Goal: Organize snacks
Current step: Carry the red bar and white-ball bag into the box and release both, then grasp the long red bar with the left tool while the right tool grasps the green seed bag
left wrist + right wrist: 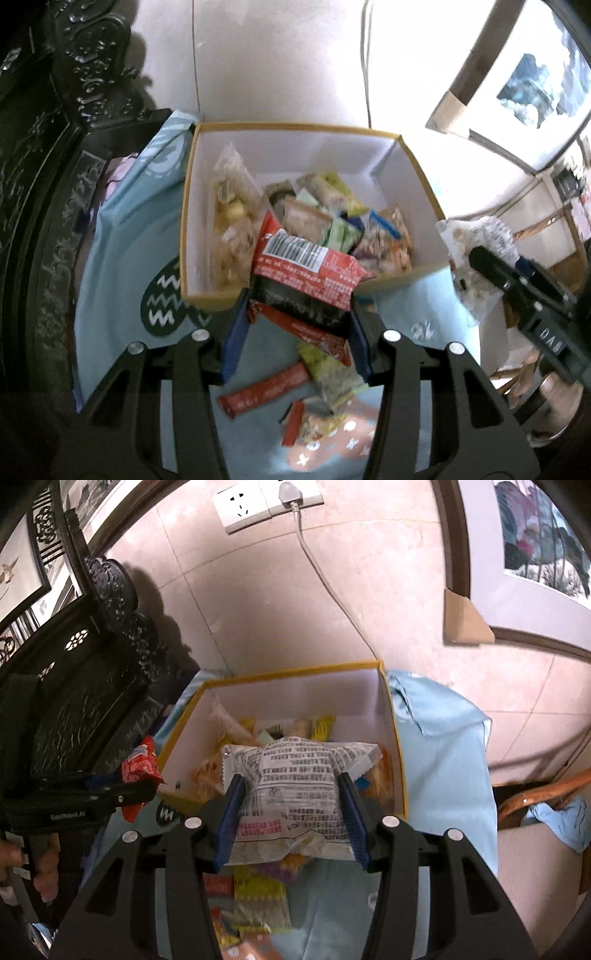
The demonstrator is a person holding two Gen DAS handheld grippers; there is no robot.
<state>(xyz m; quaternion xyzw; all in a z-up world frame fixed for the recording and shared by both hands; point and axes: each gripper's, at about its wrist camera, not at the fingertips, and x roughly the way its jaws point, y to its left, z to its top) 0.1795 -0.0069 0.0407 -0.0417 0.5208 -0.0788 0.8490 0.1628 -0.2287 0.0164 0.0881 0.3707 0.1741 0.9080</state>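
Observation:
A yellow-edged white box (207, 206) holds several snack packets; it also shows in the right wrist view (391, 738). My left gripper (297, 295) is shut on a red and black snack packet (306, 269), held over the box's near wall. My right gripper (290, 779) is shut on a clear printed snack bag (295, 771), held just above the box's near edge. In the left wrist view the right gripper (491, 266) with its bag (476, 236) is to the right of the box. The left gripper (110, 794) with the red packet (142, 768) shows left in the right wrist view.
The box stands on a light blue cloth (125, 240). Loose snacks lie on it in front of the box, a red stick (266, 387) and a green packet (332, 373) among them. Dark carved furniture (33, 184) is on the left. A tiled wall (369, 590) with a socket and cable is behind.

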